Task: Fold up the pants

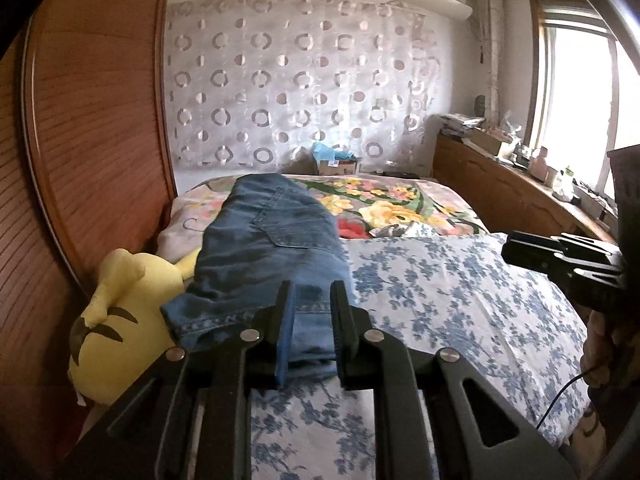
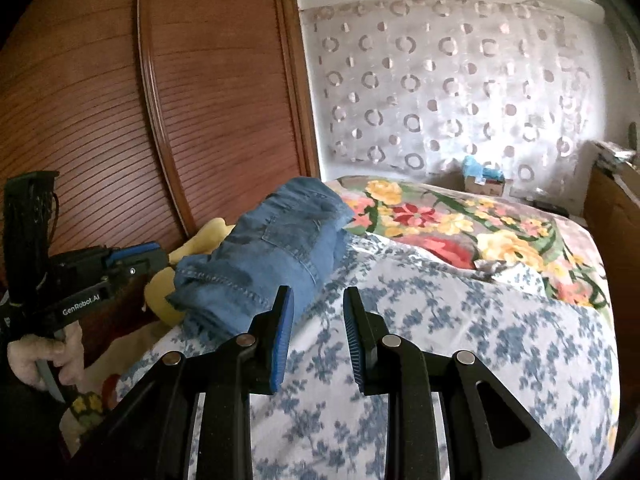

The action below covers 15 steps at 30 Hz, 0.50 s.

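Left wrist view, from the near edge outward: the left gripper (image 1: 312, 300) has its black fingers slightly parted with the hem end of the folded blue denim pants (image 1: 268, 248) seen between them, but whether the pads actually pinch the cloth or only hover above it I cannot tell. The right gripper (image 2: 318, 308) is released — nothing but the blue-flowered white bedsheet (image 2: 460, 332) shows in its gap. The pants lie as a compact bundle along the left side of the bed, on the sheet, beside a yellow plush toy (image 1: 112, 312); farther back spreads a bright floral quilt (image 1: 392, 204). Judging by the bundle, folding looks almost finished — what remains is likely one last fold or smoothing, needing a sure hold on the near edge.
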### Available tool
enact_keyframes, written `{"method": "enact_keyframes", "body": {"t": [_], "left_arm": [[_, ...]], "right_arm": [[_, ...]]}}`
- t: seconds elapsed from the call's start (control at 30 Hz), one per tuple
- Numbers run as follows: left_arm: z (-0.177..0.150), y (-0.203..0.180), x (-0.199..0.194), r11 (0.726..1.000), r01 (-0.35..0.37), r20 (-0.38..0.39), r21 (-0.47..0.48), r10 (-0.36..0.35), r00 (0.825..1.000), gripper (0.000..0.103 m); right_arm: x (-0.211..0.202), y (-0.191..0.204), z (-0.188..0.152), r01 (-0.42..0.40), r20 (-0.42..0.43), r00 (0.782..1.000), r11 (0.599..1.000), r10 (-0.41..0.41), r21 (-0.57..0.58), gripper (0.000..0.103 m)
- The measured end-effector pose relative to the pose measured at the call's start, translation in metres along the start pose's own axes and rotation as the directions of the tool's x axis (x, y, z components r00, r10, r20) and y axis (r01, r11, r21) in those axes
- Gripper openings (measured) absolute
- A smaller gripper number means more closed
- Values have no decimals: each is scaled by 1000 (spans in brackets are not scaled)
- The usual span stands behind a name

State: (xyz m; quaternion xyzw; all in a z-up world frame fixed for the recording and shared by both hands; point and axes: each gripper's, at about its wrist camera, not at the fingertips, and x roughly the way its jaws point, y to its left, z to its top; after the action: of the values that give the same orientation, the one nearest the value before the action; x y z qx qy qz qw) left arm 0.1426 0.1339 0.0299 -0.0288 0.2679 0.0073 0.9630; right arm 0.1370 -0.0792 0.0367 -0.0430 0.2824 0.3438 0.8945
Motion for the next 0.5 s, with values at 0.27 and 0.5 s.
{"method": "enact_keyframes", "body": {"t": [0.27,0.5], "left_arm": [[-12,-33,-22,998,62,25,21,-63,998,52],[-23,-62,-45,992,115,56,48,-117,992,82]], "right_arm": [[-50,5,-26,49,33,998,999,-49,23,29],[-94,6,-50,106,71,991,993,-110,60,39]]}}
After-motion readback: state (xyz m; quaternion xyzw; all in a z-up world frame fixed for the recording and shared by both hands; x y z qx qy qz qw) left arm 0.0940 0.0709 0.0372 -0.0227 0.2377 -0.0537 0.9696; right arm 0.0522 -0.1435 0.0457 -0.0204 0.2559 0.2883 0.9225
